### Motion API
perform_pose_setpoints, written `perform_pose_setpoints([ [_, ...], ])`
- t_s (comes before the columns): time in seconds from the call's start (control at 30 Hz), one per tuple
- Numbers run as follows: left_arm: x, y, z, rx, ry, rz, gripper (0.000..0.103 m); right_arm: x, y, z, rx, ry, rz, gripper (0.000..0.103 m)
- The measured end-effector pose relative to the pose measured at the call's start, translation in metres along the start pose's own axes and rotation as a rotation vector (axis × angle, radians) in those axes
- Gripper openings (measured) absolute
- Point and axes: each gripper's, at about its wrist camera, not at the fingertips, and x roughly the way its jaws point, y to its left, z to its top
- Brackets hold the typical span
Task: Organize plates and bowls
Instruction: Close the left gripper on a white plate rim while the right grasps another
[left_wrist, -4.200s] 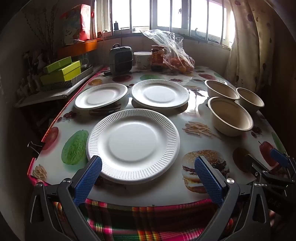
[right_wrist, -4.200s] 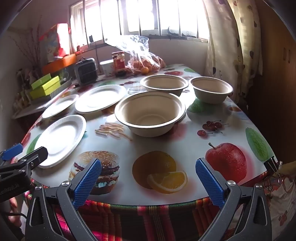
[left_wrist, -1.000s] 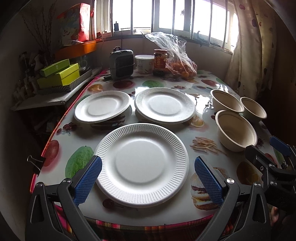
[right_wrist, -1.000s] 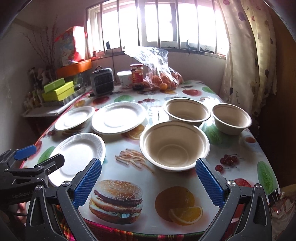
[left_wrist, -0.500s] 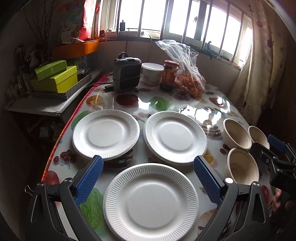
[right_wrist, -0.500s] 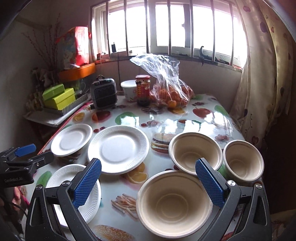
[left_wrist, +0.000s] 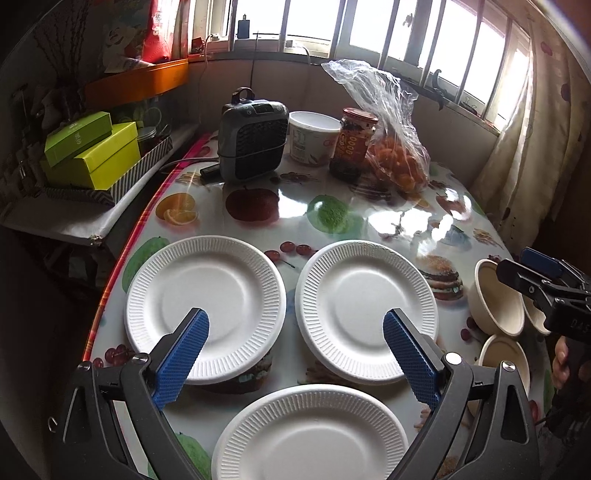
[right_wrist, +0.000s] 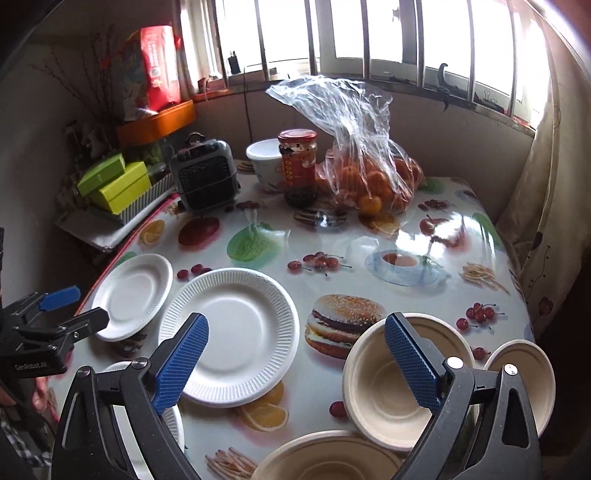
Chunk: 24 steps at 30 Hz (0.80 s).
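- Three round white plates, ribbed at the rim and smooth in the middle, lie on the glossy table (left_wrist: 369, 206) with its printed fruit and burgers: left plate (left_wrist: 205, 308), right plate (left_wrist: 365, 310), near plate (left_wrist: 310, 432).
- Three beige bowls with a matte, pulpy surface sit to the right of the plates: middle bowl (right_wrist: 399, 384), far-right bowl (right_wrist: 532, 380), near bowl (right_wrist: 328, 459).
- At the back stand a grey grilled heater (left_wrist: 253, 142), a white tub (left_wrist: 314, 134), a red-lidded jar (right_wrist: 298, 166) and a crinkled clear bag (right_wrist: 369, 158) of oranges.
- Writing: "GenRobot.AI" shows on the left gripper's body in the right view; the jar's label is too small to read.
- Left gripper (left_wrist: 295, 356): released, blue ribbed pads wide apart above the plates, holding nothing.
- Right gripper (right_wrist: 295, 356): jaws wide but closing, nothing between them; one pad hangs over the middle bowl.
- Since a second ago both grippers have travelled further over the table: the near plate and near bowl have slid to the bottom edge of the views.
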Motion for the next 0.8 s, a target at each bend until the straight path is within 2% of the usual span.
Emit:
perform_pose_setpoints([
  [0.07,0.01,0.002,0.001,-0.02,0.025,-0.013,0.09,0.014,-0.006,0.006,0.004,0.035,0.02,0.095],
  [0.13,0.019,0.004,0.001,-0.036,0.053,-0.052,0.086,0.027,-0.012,0.01,0.017,0.068,0.035,0.091],
  [0.2,0.027,0.002,0.001,-0.036,0.071,-0.056,0.082,0.039,-0.013,0.012,0.016,0.102,0.054,0.086],
  [0.33,0.041,-0.001,-0.001,-0.051,0.117,-0.083,0.076,0.061,-0.012,0.014,-0.01,0.169,0.075,0.081],
  [0.43,0.05,0.0,-0.002,-0.067,0.139,-0.077,0.074,0.079,-0.011,0.014,-0.018,0.224,0.084,0.078],
  [0.5,0.054,-0.001,-0.003,-0.066,0.157,-0.079,0.066,0.088,-0.01,0.014,-0.02,0.25,0.089,0.075],
  [0.7,0.066,-0.002,-0.004,-0.075,0.204,-0.084,0.054,0.108,-0.009,0.014,-0.015,0.304,0.108,0.065],
  [0.8,0.071,-0.001,-0.006,-0.084,0.226,-0.086,0.053,0.114,-0.008,0.012,-0.018,0.325,0.106,0.06],
])
